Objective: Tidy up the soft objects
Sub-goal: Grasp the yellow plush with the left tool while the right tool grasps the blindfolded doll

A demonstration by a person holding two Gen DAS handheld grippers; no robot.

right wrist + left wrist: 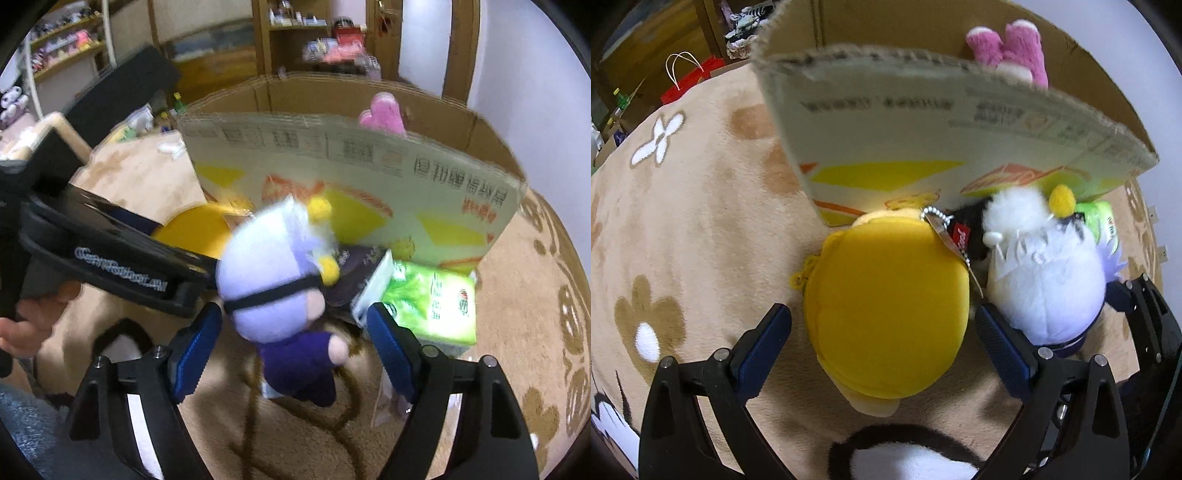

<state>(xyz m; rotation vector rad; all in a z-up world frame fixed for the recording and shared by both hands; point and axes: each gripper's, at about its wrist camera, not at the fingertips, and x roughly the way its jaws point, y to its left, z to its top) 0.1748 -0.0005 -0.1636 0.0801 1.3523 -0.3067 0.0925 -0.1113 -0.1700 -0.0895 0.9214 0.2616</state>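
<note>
Peeking pink plush (pixel 1008 48), box-hidden, perhaps rabbit

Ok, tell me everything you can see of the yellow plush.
The yellow plush is a smooth, rounded soft toy with paler trim at its lower edge and a bead chain with a tag at its top. It lies on the tan rug by the cardboard box, between the open left gripper's fingers, beside the white plush.

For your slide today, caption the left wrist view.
Open left gripper straddles a yellow plush beside a white-haired doll, before a cardboard box.
</note>
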